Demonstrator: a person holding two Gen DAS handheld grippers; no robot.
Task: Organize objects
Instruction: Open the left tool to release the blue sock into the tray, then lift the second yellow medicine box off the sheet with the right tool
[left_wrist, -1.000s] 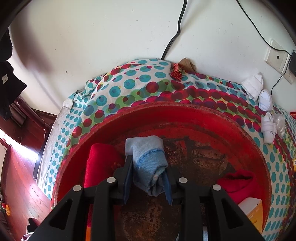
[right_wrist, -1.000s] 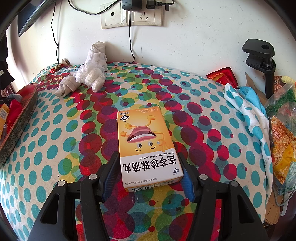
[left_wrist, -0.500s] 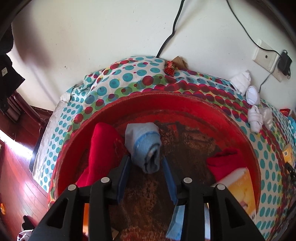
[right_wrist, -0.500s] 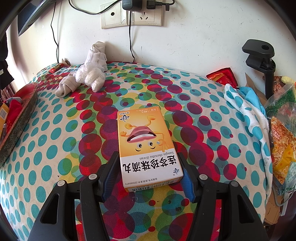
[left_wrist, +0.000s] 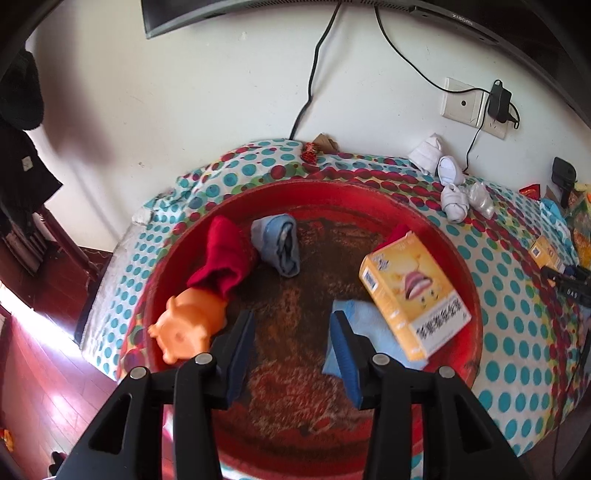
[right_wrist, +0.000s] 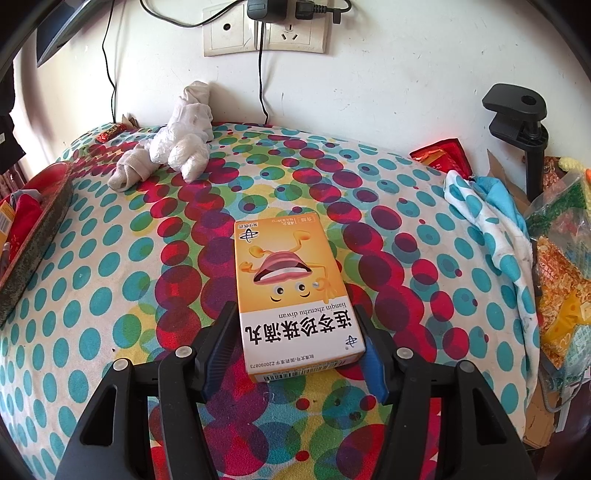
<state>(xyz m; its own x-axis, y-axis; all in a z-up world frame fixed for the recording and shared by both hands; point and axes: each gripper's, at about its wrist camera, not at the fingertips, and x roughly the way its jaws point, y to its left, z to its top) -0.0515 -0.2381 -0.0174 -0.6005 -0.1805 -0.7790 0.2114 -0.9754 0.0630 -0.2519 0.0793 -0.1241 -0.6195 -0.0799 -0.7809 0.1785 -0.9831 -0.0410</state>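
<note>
In the red tray (left_wrist: 369, 201) on the dotted cloth (left_wrist: 517, 295), the rolled blue sock (left_wrist: 277, 245) lies near twelve o'clock, touching the red cloth (left_wrist: 225, 258) at its left. The left gripper (left_wrist: 291, 338) hangs over the tray's bare middle; its jaws have just been opening, with nothing between them. An orange toy pig (left_wrist: 186, 326) sits at nine o'clock, partly hidden by the left finger. At three o'clock a yellow box (left_wrist: 410, 291) leans on a pale blue cloth (left_wrist: 373, 325), hiding most of a second red item behind it. Out on the cloth, the right gripper (right_wrist: 297, 341) clasps the near end of another yellow medicine box (right_wrist: 286, 280), pads against both sides. The tray's edge is cut off at nine o'clock there.
</note>
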